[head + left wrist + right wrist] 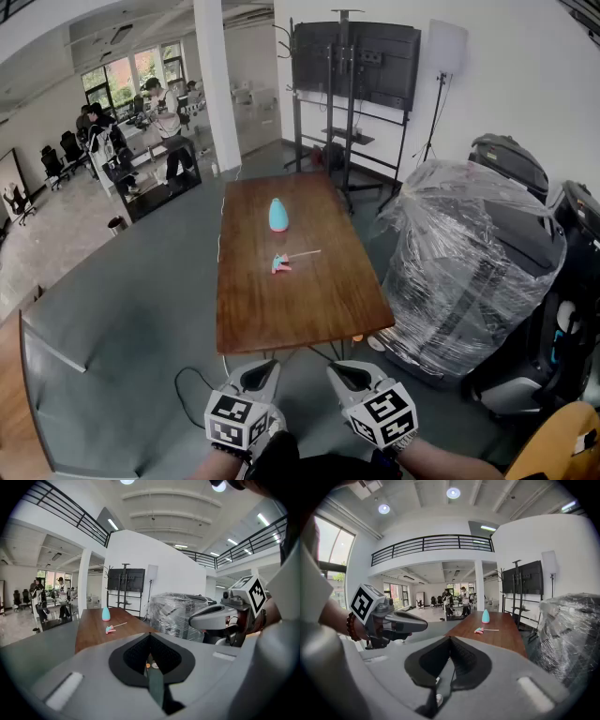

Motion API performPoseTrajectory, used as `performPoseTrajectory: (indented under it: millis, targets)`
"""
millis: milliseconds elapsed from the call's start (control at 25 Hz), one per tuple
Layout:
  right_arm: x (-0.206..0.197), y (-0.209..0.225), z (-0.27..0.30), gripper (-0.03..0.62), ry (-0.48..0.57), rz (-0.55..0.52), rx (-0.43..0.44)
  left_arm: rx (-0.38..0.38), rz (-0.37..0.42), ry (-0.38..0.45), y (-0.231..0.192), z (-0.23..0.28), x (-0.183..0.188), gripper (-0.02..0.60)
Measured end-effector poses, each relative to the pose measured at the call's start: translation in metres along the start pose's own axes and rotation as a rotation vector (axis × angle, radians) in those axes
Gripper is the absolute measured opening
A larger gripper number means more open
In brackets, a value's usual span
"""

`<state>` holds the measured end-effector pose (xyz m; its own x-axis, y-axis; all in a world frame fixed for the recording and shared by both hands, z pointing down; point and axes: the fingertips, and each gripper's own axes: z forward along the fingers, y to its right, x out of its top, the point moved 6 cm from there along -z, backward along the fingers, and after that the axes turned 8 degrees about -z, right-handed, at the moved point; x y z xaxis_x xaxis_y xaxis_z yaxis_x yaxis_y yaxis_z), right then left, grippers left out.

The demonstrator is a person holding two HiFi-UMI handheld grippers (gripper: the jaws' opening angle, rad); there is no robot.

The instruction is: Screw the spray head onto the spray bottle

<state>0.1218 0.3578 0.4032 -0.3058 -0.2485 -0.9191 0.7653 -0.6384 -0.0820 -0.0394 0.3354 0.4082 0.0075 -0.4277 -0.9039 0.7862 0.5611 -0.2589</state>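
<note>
- Nearest the person, the left tool (263,371) and the right tool (341,372) hang side by side over the grey floor (131,328), short of the desk (309,314). Each has its jaws pressed together with nothing between them.
- The screwing has not begun, so the step in hand looks like the approach. Both tools need to come forward over the near end of the desk and spread their jaws before either reaches a part.
- Mid-desk lies the spray head (279,264), pink and teal, on its side, with its thin tube (307,252) pointing right.
  - A good pick-up would likely grip the head's body rather than the tube, which looks likely to bend or slip.
- Just beyond it, well apart, the teal spray bottle (278,215) stands upright.
  - One tool should probably clamp the bottle low on its body so it cannot spin.
  - The other would feed the tube into the neck first, then seat and turn the collar square to avoid cross-threading.
- The desk is dark wood, long and otherwise bare.
- To its right stands a large bundle (469,253) wrapped in clear film.
- Past the far end a black screen stand (354,64) and a lamp stand (439,89) face a white wall.
- Far left, beyond a white pillar (215,84), people (169,122) sit and stand among office desks by the windows.
</note>
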Motion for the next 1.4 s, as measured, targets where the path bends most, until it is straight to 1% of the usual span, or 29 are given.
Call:
performPoseTrajectory:
  millis: [120, 320, 360, 440, 600, 720, 880, 1080, 1280, 1400]
  targets:
    - [0.003, 0.011, 0.031, -0.008, -0.022, -0.012, 0.004, -0.004, -0.004, 0.0, -0.031, 0.021, 0.003, 0.015]
    - [0.021, 0.038, 0.092, -0.006, -0.063, -0.019, -0.01, -0.031, -0.024, -0.002, -0.088, 0.061, 0.02, 0.015]
    - [0.026, 0.044, 0.106, 0.016, -0.075, -0.022, -0.012, -0.041, -0.028, -0.004, -0.1, 0.069, 0.025, 0.015]
    - [0.036, 0.054, 0.132, 0.029, -0.103, -0.031, -0.017, -0.064, -0.033, -0.014, -0.12, 0.083, 0.035, 0.015]
    - [0.047, 0.069, 0.179, 0.035, -0.172, -0.073, -0.018, -0.101, -0.033, -0.046, -0.156, 0.103, 0.051, 0.015]
    - [0.047, 0.086, 0.211, 0.041, -0.217, -0.108, -0.018, -0.101, -0.049, -0.058, -0.18, 0.116, 0.059, 0.015]
    - [0.043, 0.11, 0.248, 0.057, -0.288, -0.16, 0.027, -0.085, -0.082, -0.082, -0.198, 0.127, 0.064, 0.015]
    - [0.03, 0.148, 0.301, 0.069, -0.327, -0.225, 0.097, -0.05, -0.085, -0.119, -0.21, 0.156, 0.057, 0.015]
    - [0.011, 0.178, 0.349, 0.071, -0.35, -0.289, 0.186, 0.039, -0.119, -0.154, -0.212, 0.191, 0.061, 0.015]
    - [0.002, 0.19, 0.374, 0.07, -0.352, -0.308, 0.241, 0.096, -0.127, -0.18, -0.212, 0.21, 0.06, 0.016]
